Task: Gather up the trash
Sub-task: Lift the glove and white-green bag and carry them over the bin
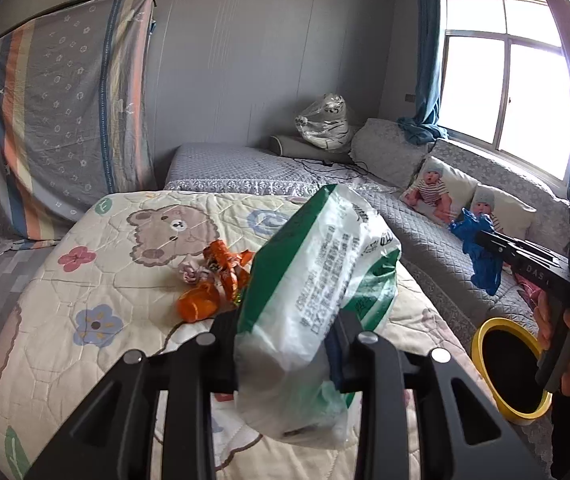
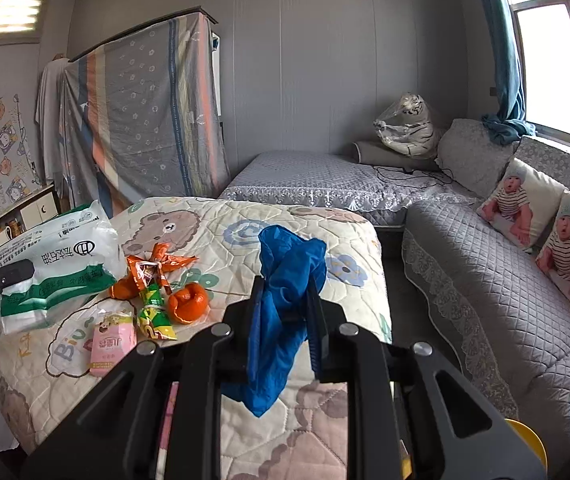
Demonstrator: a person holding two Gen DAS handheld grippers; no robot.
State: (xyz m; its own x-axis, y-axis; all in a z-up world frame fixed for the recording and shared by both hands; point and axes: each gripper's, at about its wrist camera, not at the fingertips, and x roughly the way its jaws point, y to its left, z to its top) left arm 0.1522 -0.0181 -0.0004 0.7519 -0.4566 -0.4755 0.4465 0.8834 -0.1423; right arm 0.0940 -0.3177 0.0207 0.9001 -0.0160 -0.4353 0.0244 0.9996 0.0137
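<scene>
Over the bear-print quilt (image 1: 97,280), in the left wrist view, our left gripper (image 1: 285,344) had its jaws clamped on a green-and-white plastic bag (image 1: 325,276), lifted clear of the bedding. Beyond it we saw orange wrappers (image 1: 227,262) and a mandarin peel (image 1: 199,306) lying on the quilt, not yet collected. At the right edge our right gripper (image 1: 481,236) carried a blue glove (image 1: 479,256) above a yellow-rimmed bin (image 1: 481,334), which stood beside the quilt's edge; its inside looked dark, and we could not tell what it held. We judged the task partway through: two pieces in hand, none visibly dropped in.

In the right wrist view, the jaws were pressed together on the glove, which hung limp between them. On the quilt remained the wrappers, two peels, a green snack packet (image 2: 153,312) and a pink packet (image 2: 111,344). Around us were a grey quilted sofa (image 2: 497,292) with baby-print cushions (image 2: 513,204), a draped wardrobe (image 2: 145,112) and a bright window (image 2: 557,44).
</scene>
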